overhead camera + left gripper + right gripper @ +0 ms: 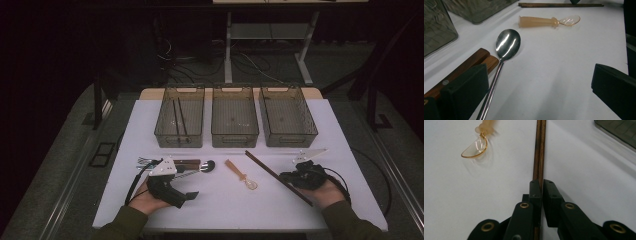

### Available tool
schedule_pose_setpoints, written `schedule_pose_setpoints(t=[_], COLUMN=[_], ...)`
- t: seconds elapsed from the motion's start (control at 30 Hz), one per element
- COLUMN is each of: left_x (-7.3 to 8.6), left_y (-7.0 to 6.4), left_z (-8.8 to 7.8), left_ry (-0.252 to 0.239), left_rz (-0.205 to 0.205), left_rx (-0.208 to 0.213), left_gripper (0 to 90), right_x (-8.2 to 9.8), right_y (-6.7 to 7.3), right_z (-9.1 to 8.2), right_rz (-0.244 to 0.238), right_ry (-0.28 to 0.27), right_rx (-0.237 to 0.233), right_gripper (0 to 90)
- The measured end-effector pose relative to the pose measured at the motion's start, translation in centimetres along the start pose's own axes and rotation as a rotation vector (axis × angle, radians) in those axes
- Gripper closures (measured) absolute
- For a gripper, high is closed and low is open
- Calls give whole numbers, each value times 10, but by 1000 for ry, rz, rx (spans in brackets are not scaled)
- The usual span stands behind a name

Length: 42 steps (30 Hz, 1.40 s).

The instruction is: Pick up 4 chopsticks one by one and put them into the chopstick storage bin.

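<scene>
On white table (220,210), right tongs (540,185) clamping brown chopsticks (539,150), no legible writing

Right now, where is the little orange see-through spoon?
In the high view, the orange spoon lies mid-table, between the metal spoon on its left and the chopsticks on its right.

Olive-green sleeves (124,224), black grippers with brass rivets (524,205), grey triangular plates (161,168), black trailing cables (134,183)

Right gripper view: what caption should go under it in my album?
Right gripper shut on a pair of brown chopsticks, orange plastic spoon nearby.
</scene>
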<state>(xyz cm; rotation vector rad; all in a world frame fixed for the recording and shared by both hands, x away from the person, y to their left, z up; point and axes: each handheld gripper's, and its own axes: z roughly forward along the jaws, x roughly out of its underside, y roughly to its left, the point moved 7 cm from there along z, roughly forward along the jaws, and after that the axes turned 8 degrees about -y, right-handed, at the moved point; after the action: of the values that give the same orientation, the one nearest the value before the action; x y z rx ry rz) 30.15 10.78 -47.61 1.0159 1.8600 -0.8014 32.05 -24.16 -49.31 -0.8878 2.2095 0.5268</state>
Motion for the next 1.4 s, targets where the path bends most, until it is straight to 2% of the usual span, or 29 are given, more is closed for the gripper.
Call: schedule_pose_setpoints(t=[0.4,0.57,0.8,0.9,1.4], left_x=[0,0,0,0,-1], left_y=[0,0,0,0,0], left_z=[0,0,0,0,-1], left_ry=[1,1,1,0,-1], left_rz=[2,2,2,0,3], left_rx=[1,0,-1,-1,0], left_gripper=[2,2,2,2,2], right_x=[-1,1,3,3,2], right_y=[-3,-5,-5,-3,-3], right_z=[1,3,5,5,4], right_rz=[2,0,-9,-30,-10], right_ry=[-3,11,16,17,7], right_rx=[10,14,30,45,63], right_gripper=[843,836,834,836,847])
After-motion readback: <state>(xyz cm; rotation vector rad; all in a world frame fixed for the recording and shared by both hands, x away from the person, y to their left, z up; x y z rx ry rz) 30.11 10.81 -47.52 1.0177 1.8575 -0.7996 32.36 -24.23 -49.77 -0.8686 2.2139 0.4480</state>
